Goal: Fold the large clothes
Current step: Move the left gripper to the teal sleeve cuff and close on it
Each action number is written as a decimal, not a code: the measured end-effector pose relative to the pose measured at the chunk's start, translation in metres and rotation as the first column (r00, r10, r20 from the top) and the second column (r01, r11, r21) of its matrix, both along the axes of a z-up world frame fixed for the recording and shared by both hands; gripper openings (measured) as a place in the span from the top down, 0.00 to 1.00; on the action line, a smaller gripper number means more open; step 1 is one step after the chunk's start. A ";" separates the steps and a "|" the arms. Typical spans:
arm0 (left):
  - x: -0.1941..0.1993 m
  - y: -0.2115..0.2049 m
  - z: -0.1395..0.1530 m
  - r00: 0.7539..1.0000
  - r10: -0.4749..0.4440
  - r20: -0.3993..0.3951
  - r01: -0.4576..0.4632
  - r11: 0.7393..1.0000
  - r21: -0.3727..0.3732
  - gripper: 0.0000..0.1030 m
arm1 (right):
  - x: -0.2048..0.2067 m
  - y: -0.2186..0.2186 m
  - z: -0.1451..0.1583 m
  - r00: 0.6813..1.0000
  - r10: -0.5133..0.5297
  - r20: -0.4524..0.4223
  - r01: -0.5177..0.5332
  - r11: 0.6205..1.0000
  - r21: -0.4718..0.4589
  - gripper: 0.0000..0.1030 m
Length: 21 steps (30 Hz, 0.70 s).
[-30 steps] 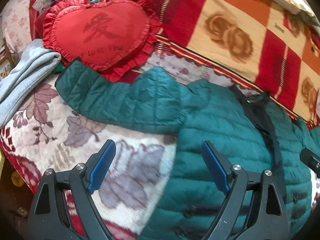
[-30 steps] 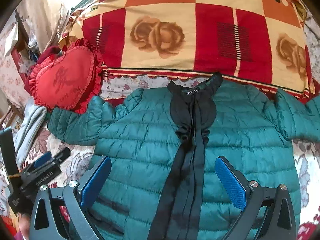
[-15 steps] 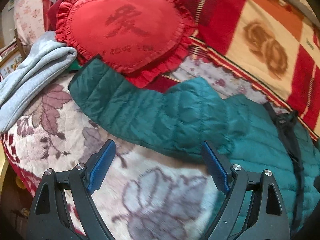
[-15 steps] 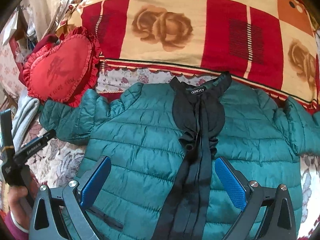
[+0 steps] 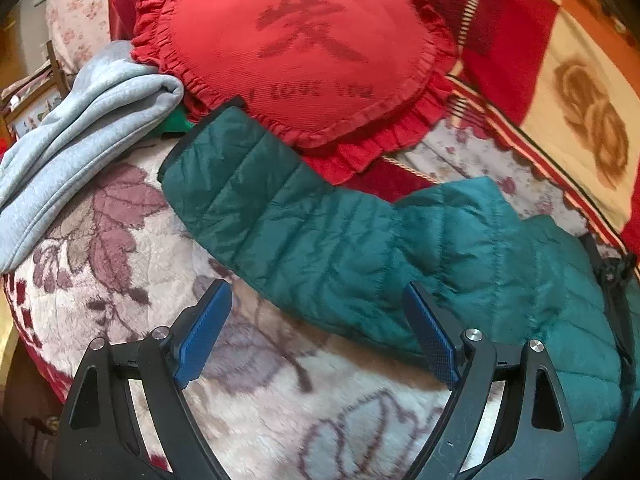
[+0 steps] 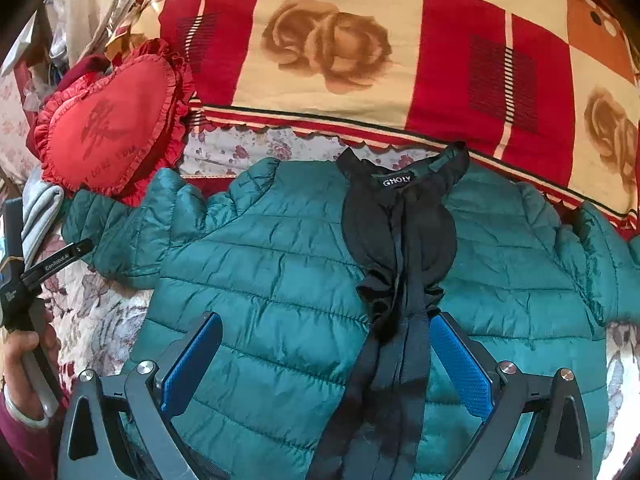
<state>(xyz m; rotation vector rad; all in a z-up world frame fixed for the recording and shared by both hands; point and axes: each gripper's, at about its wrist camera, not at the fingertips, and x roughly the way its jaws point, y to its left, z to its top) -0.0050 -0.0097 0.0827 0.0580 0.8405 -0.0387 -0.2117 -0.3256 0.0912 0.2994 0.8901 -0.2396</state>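
A teal quilted jacket (image 6: 280, 280) with a black collar and front strip (image 6: 400, 240) lies face up and spread out on the bed. Its left sleeve (image 5: 300, 232) stretches toward the heart pillow, the cuff touching the pillow's frill. My left gripper (image 5: 316, 336) is open and empty, hovering just in front of that sleeve; it also shows at the left edge of the right wrist view (image 6: 52, 264). My right gripper (image 6: 324, 364) is open and empty above the jacket's chest, its jaws either side of the black strip.
A red heart pillow (image 5: 304, 48) lies beyond the sleeve. A folded grey garment (image 5: 80, 136) sits to the left. A floral blanket (image 5: 120, 280) covers the bed, and a red and cream rose quilt (image 6: 360, 48) lies behind the jacket.
My left gripper has moved left and forward, from the jacket's body to the left sleeve. My right gripper has moved forward and lower over the jacket's chest. Both stay open.
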 end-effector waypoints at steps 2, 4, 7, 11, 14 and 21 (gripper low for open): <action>0.004 0.005 -0.002 1.000 0.015 0.006 -0.015 1.000 0.009 0.15 | 0.001 -0.001 -0.003 1.000 -0.005 -0.003 0.005 1.000 -0.003 0.00; 0.011 0.011 -0.003 0.999 0.035 0.014 -0.035 0.999 0.023 0.15 | 0.002 0.000 -0.005 1.000 -0.005 -0.007 0.005 1.000 -0.005 0.00; 0.023 0.023 -0.007 0.997 0.075 0.027 -0.076 0.996 0.036 0.15 | 0.003 0.002 -0.009 1.000 0.006 -0.016 -0.006 1.000 -0.001 0.00; 0.045 0.044 -0.012 0.989 0.145 0.027 -0.146 0.988 0.042 0.15 | 0.001 0.003 -0.009 1.000 0.014 -0.011 -0.014 1.000 0.008 0.00; 0.064 0.062 -0.015 0.980 0.200 0.012 -0.201 0.979 0.034 0.15 | 0.000 0.003 -0.008 1.000 0.014 -0.005 -0.014 1.000 0.014 0.00; 0.103 0.091 -0.028 0.956 0.292 -0.016 -0.292 0.956 0.019 0.15 | -0.003 0.000 -0.014 1.000 0.012 -0.015 -0.011 0.999 0.047 0.00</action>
